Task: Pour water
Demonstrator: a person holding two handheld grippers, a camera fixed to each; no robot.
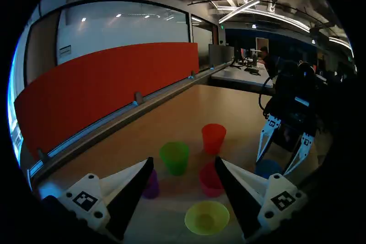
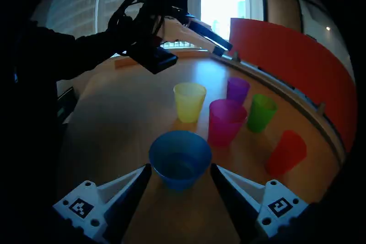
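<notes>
Obs.: left gripper has its fingers spread wide, tips pointing forward and slightly down over the bench. In the left gripper view, right gripper sits off to the right, white fingers angled steeply down, parted. In the right gripper view its own fingers are set wide apart, low to the bench. Left gripper is raised well above the bench, held out on a dark-sleeved arm.

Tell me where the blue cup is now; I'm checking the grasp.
In the right gripper view, the blue cup stands low centre between the right gripper's open fingers, nearer the camera than the magenta cup and yellow cup.
</notes>
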